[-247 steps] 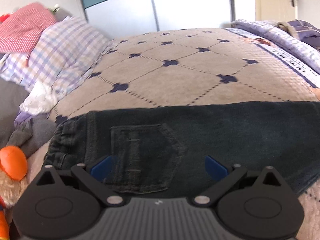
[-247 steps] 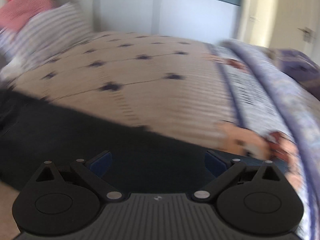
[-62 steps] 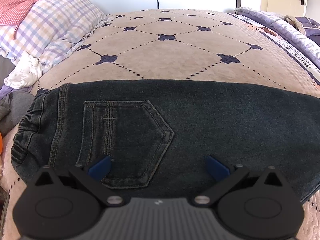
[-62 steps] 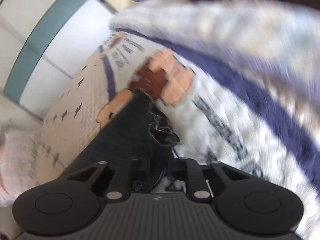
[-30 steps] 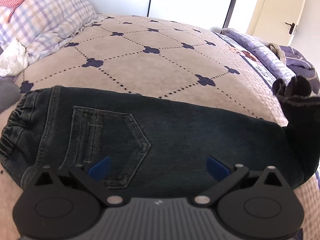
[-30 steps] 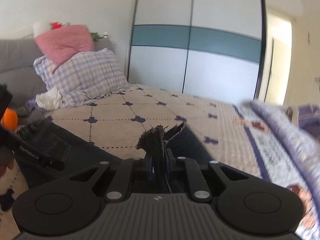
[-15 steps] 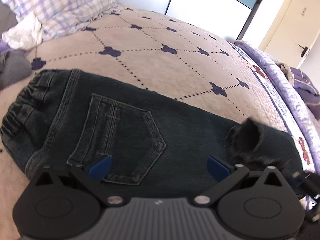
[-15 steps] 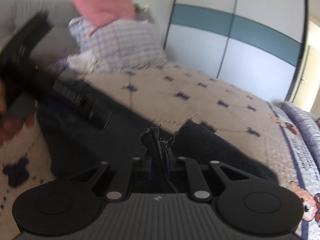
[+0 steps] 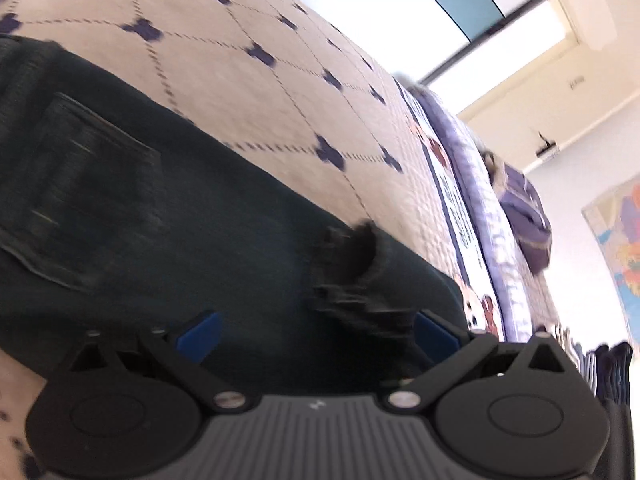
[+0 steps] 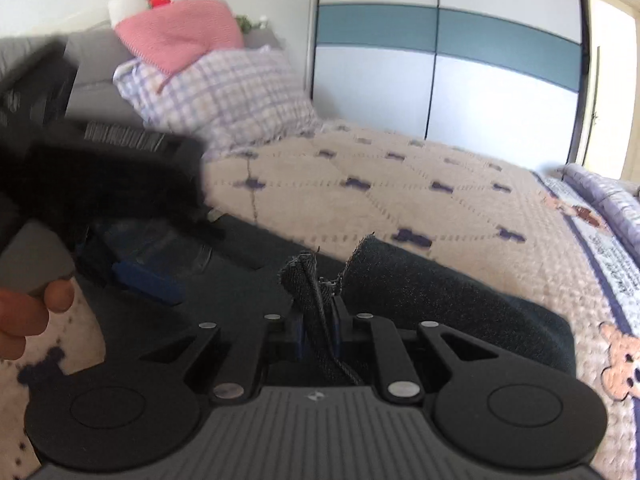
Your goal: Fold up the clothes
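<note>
A: Where were the jeans [image 9: 224, 216]?

B: Spread on the quilted beige bed [image 9: 256, 92], leg folded back leftward. The right gripper [image 10: 319, 326] pinched the frayed hem [image 10: 304, 276], jaws just easing open.

A: And the left gripper [image 9: 316, 330]?

B: Spread wide over the dark denim near the stitched back pocket [image 9: 84, 184], grasping nothing.

Home bedroom: quilted bed [image 10: 460, 200], checked pillow [image 10: 232, 92] at headboard, sliding-door wardrobe [image 10: 440, 80] behind, door [image 9: 532, 120] beyond, lavender duvet [image 9: 480, 184].
</note>
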`<state>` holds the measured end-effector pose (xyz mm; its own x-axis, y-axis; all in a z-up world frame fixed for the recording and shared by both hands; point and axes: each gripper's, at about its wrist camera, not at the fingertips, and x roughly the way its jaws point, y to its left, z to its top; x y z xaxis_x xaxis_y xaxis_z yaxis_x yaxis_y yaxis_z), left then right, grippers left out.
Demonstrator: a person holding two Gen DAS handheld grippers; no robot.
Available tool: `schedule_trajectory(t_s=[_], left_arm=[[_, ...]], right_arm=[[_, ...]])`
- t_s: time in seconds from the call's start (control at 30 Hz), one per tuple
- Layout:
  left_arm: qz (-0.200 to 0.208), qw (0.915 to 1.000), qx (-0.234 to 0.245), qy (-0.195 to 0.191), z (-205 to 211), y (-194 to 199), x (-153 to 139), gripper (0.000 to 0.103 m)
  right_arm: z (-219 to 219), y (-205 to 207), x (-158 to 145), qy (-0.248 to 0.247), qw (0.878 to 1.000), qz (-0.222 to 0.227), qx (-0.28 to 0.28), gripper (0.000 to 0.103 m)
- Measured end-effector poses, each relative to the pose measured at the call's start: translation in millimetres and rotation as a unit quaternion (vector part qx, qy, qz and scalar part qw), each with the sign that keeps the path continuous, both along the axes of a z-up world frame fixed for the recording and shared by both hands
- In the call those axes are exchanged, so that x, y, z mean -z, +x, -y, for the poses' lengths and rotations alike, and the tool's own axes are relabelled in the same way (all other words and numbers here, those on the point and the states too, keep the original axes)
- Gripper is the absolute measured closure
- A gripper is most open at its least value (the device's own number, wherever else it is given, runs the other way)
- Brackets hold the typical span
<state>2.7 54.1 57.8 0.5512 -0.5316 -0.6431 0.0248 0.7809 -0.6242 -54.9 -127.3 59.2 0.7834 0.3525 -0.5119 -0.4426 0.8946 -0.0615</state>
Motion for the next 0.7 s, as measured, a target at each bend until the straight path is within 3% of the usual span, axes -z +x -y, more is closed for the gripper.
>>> schedule_trajectory(t_s=[0.17,0.33,0.53,0.7], left_arm=[[-0.021,0.9997,0.003,-0.012,23,3,5,0.0],[-0.031,0.9995,0.006,-0.007,38,4,14,0.0],[-0.034,0.9994,0.008,-0.001,50,6,17,0.0],[-0.038,0.9991,0.016,-0.001,54,4,19,0.0]], right_arm=[[0,-5,8,-0.01,0.998,-0.042,-0.038,0.057],[15,-28,-3,-0.057,0.997,-0.004,-0.049,0.053],[22,-37,14,-0.106,0.991,-0.029,-0.076,0.052],[20,-38,15,-0.105,0.991,-0.028,-0.075,0.054]])
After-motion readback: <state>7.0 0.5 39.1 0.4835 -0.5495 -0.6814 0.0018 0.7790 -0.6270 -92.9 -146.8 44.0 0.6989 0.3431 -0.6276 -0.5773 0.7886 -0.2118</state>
